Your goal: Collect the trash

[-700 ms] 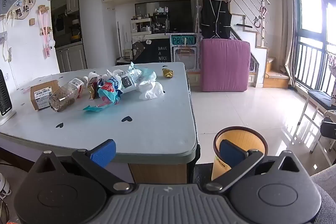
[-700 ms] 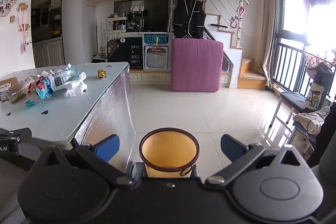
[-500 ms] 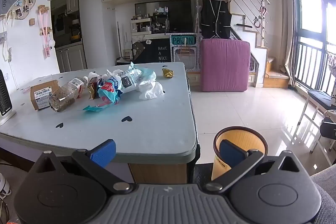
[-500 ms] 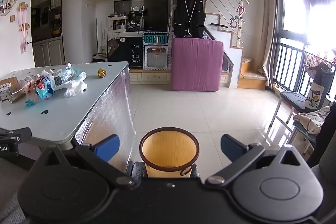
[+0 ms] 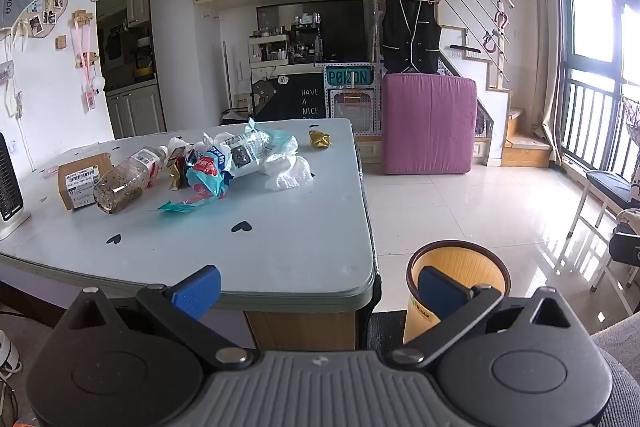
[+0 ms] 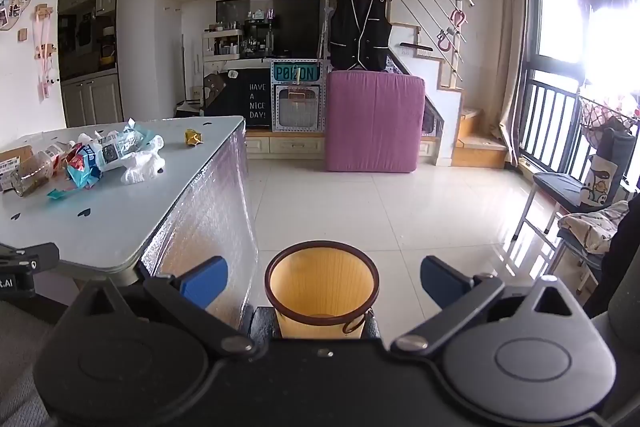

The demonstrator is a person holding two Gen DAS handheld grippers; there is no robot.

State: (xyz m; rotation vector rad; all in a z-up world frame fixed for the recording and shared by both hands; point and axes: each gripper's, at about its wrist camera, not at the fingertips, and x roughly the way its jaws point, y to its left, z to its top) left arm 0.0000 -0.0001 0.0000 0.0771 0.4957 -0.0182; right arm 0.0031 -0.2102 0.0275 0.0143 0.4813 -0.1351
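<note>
Left hand-held gripper [image 5: 318,287]: jaws spread wide, nothing between them, hovering over the near edge of the bench.
Right hand-held gripper [image 6: 324,281]: also spread wide and empty, above the bin.
Bin [image 6: 322,289]: open, orange inside, on the floor just beside the bench corner.
Bench [image 5: 280,251]: pale, smooth top with small heart marks; the near part is bare.
Bottle [image 5: 128,177]: lying on its side; likely light, slick and crushable, so best gripped across the body.
Wrappers [image 5: 224,163]: thin, crinkly, soft; pinch a bunched fold.
Tissue [image 5: 288,175]: soft, featherlight, easy to pinch anywhere.
Cardboard box [image 5: 80,179]: stiff, at the heap's left end.
Gold foil scrap [image 5: 320,139]: farthest, apart from the heap.
Room: glossy tiled floor, purple mattress [image 5: 428,125] upright by the stairs.
</note>
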